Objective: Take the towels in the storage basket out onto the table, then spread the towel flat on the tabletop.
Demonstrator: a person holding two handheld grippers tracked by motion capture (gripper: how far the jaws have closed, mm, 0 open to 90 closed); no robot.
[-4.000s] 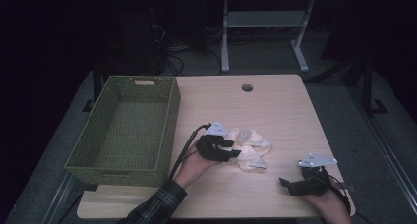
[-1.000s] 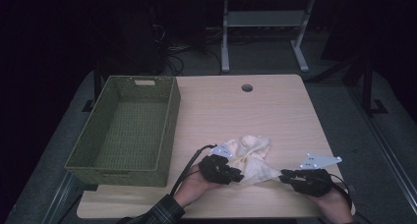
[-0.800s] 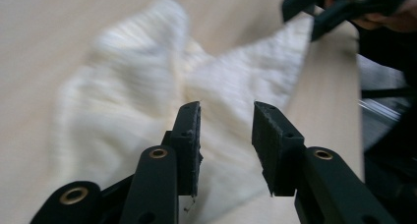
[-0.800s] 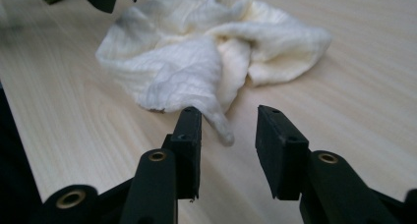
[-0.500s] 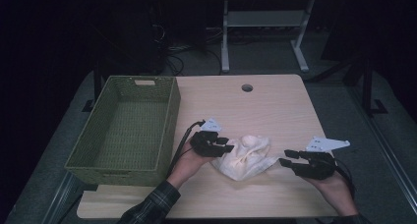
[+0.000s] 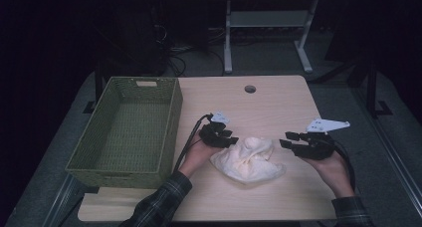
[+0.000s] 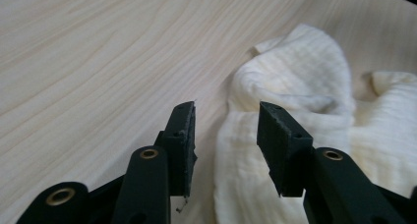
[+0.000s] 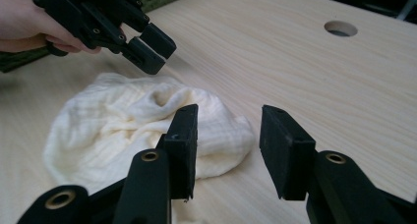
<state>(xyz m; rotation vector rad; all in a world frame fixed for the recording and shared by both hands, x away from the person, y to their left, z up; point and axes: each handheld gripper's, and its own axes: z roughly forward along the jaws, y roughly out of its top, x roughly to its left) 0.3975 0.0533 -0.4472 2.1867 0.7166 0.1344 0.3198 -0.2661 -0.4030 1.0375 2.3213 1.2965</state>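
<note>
Your left claw (image 6: 230, 139) is in your left hand (image 6: 196, 155), forearm coming up from below in a plaid sleeve, jaws pointing toward your right claw (image 6: 287, 139). Its jaws have just been opening and now stand apart with nothing pressed between the pads. Your right claw sits opposite, well apart, held in your right hand (image 6: 332, 168), its jaws parted and gripping nothing.

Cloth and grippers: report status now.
Left gripper and right gripper open, jaws just widened, nothing between them. Cream cloth crumpled on table, released. Green basket stands left; nothing blocking.
</note>
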